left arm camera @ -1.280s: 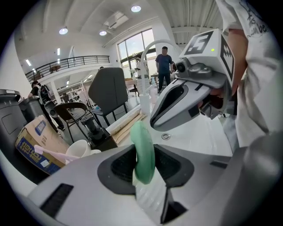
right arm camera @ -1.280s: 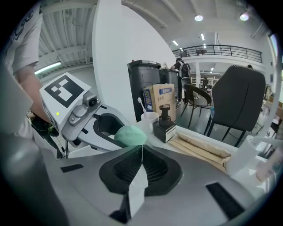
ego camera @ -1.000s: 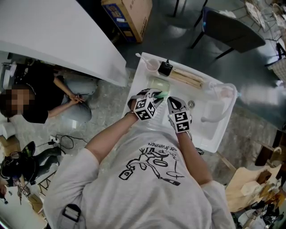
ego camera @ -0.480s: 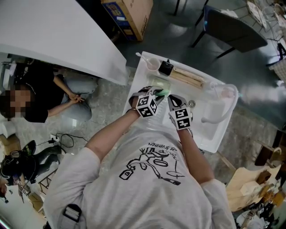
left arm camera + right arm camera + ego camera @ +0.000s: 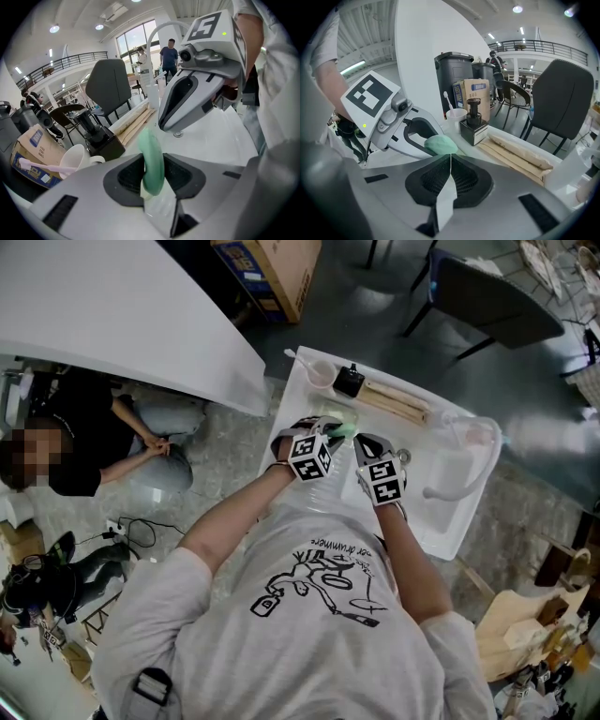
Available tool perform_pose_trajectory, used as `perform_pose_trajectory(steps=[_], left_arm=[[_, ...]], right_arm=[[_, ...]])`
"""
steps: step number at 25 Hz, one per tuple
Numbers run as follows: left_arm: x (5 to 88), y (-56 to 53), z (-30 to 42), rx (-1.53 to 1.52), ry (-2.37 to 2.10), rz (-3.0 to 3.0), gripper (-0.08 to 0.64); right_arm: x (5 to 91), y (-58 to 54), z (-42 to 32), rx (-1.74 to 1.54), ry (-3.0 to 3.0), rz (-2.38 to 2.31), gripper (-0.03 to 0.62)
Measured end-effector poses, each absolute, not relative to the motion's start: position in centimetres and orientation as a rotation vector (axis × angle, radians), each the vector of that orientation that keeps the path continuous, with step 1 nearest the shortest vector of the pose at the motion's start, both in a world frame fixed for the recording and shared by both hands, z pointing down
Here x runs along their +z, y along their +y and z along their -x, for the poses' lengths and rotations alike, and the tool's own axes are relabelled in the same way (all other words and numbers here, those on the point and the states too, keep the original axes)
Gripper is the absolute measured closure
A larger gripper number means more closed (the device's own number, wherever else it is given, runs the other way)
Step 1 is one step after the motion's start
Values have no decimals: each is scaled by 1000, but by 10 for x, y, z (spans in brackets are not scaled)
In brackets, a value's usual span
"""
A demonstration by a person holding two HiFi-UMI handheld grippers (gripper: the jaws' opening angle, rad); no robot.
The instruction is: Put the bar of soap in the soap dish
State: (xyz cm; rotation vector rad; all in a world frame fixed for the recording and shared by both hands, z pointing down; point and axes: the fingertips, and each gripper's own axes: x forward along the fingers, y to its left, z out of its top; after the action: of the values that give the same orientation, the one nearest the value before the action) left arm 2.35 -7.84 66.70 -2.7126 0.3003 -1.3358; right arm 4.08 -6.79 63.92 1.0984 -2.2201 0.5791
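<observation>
Green bar of soap [image 5: 152, 157] clamped by flat faces between left gripper [image 5: 153, 174] fingers [image 5: 129, 176], over white tabletop [image 5: 220, 140]. Right gripper [image 5: 450, 165] fingers [image 5: 469, 180] closed together, empty. Probably light, stiff, slippery; hold across broad faces, moderate squeeze.

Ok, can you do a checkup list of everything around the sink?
Surface: white sink counter with a tap.
Job's things: green bar of soap clamped in the left tool; the pale soap dish seems to sit just beyond it, partly hidden.
Clutter: cup holding a toothbrush, black pump bottle, long wrapped packets.
Grippers: left tool shut on the soap; right tool shut, empty.
Cables: loose wires on the floor.
Surroundings: cardboard box, dark chair, person sitting on the floor.
</observation>
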Motion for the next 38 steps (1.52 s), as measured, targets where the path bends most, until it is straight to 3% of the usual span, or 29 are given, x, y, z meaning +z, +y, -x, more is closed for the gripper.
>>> perform_pose_trajectory(steps=[38], left_arm=[[730, -98, -23, -1544, 122, 2490, 439]], right_arm=[[690, -79, -44, 636, -2146, -1013, 569]])
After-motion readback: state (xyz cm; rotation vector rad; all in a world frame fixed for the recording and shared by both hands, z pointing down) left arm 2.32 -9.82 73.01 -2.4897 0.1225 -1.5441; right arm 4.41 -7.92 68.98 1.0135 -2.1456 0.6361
